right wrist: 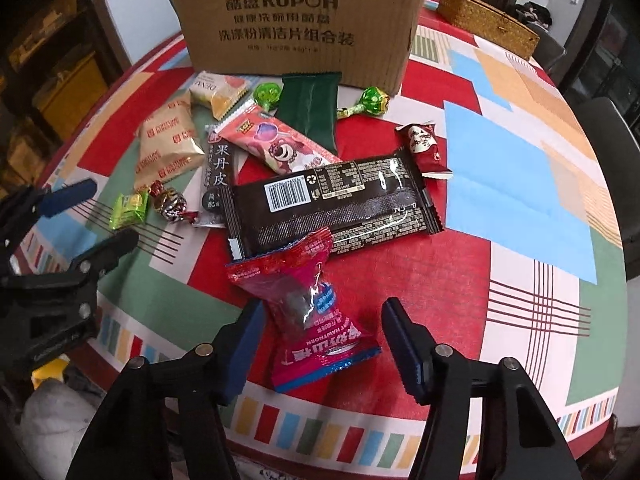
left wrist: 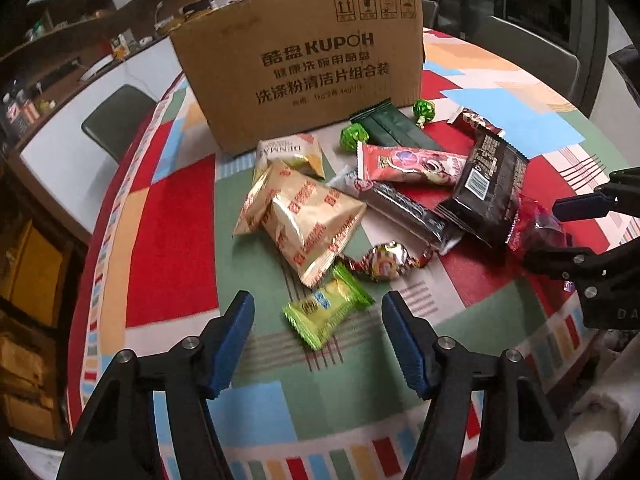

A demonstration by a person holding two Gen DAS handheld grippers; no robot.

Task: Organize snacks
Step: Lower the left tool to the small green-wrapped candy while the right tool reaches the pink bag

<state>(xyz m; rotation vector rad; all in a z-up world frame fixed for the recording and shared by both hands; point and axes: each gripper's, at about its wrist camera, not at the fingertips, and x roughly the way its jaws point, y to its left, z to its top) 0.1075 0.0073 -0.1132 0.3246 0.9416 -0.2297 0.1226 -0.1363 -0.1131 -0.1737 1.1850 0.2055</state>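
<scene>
Several wrapped snacks lie in a heap before a cardboard box (left wrist: pixel 296 64) that also shows in the right wrist view (right wrist: pixel 296 16). My left gripper (left wrist: pixel 318 320) is open around a small green packet (left wrist: pixel 326 312), which also shows in the right wrist view (right wrist: pixel 129 209). My right gripper (right wrist: pixel 320 334) is open around a red hawthorn packet (right wrist: pixel 312 308), also visible in the left wrist view (left wrist: pixel 536 224). Nearby lie a long dark brown bar (right wrist: pixel 336 208), a gold pouch (left wrist: pixel 312 220) and a foil candy (left wrist: pixel 384 266).
The round table has a colourful patchwork cloth (right wrist: pixel 520 184). Two green lollipops (right wrist: pixel 370 102), a dark green packet (right wrist: pixel 310 110) and a pink bar (right wrist: pixel 276 142) lie by the box. A woven basket (right wrist: pixel 486 20) stands at the back right. Chairs ring the table.
</scene>
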